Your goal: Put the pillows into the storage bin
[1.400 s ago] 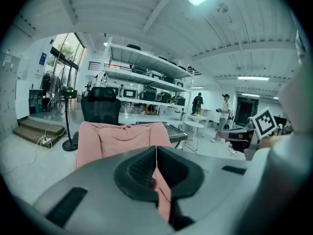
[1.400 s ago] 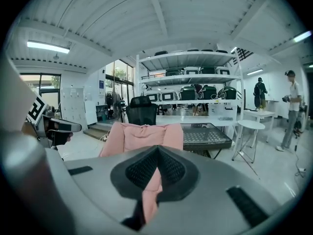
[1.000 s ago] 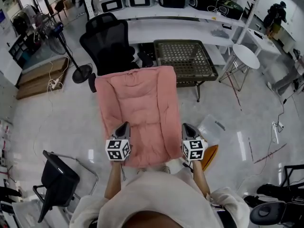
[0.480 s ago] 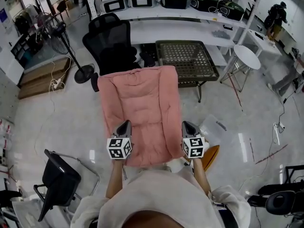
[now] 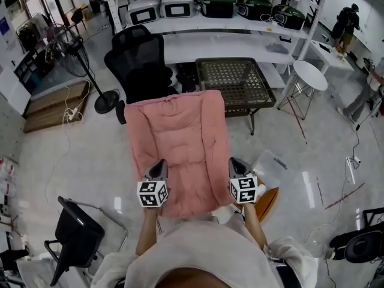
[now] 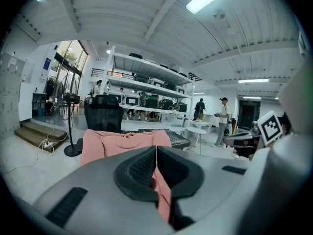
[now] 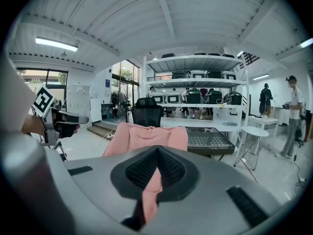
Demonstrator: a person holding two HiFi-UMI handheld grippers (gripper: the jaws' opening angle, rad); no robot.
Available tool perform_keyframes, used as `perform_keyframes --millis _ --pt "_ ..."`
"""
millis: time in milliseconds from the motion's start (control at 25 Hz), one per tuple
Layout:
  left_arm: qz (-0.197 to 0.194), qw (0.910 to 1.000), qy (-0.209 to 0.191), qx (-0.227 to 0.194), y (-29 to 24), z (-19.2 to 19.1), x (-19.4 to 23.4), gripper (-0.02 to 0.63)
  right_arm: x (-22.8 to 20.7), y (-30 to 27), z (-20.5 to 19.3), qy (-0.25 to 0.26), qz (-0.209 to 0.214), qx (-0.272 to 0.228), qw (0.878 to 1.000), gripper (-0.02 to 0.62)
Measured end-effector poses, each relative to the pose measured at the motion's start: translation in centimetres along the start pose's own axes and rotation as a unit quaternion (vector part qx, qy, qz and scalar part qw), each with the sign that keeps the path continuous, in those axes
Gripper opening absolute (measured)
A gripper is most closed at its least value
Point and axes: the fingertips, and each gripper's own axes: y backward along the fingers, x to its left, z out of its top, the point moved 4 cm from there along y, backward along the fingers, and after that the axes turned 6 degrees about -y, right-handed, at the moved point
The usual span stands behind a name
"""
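Note:
A long pink quilted pillow (image 5: 179, 140) hangs stretched out in front of the person, above the floor. My left gripper (image 5: 158, 167) is shut on its near left edge, and my right gripper (image 5: 235, 165) is shut on its near right edge. In the left gripper view the closed jaws (image 6: 155, 152) pinch pink fabric, and the pillow (image 6: 117, 142) stretches away ahead. The right gripper view shows the same: jaws (image 7: 157, 153) closed on a fold, the pillow (image 7: 149, 136) beyond. A clear plastic bin (image 5: 267, 163) lies on the floor to the right, partly behind the pillow.
A dark wicker table (image 5: 235, 80) stands just beyond the pillow, a black office chair (image 5: 139, 62) to its left. Near them are a fan stand (image 5: 103, 101), a white round stool (image 5: 311, 74) and long shelves (image 5: 216, 8). A black folding chair (image 5: 75, 233) sits at lower left.
Both grippers keep their hold and place on the pillow. Only the head view has shifted a little, so the room sits slightly lower in the picture.

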Motion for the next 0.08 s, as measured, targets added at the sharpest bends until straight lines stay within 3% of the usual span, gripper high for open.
perform_keyframes --millis 80 --pt "0.0 1.0 0.001 0.001 0.17 -0.11 0.11 0.012 0.17 -0.03 0.02 0.001 0.001 -0.001 1.0 -0.002"
